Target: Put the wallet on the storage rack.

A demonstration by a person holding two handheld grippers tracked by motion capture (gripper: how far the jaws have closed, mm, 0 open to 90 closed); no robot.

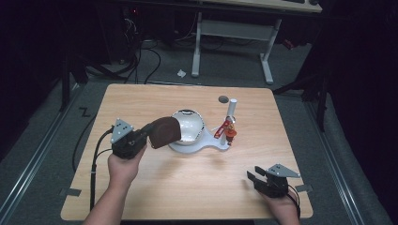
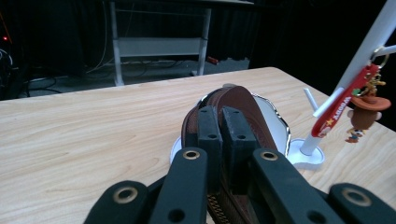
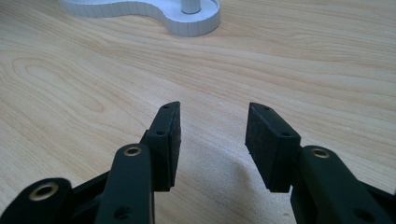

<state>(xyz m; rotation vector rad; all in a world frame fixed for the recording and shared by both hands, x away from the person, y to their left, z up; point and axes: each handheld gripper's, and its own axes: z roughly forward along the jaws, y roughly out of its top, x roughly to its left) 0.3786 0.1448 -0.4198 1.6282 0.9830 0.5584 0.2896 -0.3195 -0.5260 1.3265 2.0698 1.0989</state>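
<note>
High view: left gripper (image 1: 149, 135) clamps a brown leather pouch (image 1: 164, 132) beside the white bowl (image 1: 190, 125); right gripper (image 1: 255, 178) rests half-open, empty, on the desk (image 1: 197, 183).

My left gripper (image 1: 149, 136) clamps a brown leather pouch (image 1: 164, 132) at nine o'clock of the white mirror stand (image 1: 197, 146); my right gripper (image 1: 257, 178) gapes empty.

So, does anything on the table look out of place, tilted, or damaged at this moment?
Nothing looks damaged or spilled. The brown pouch is off the table, tilted, clamped in the left gripper beside the white bowl. The red keychain hangs normally on the upright white stand. The right gripper is open over bare wood.
</note>
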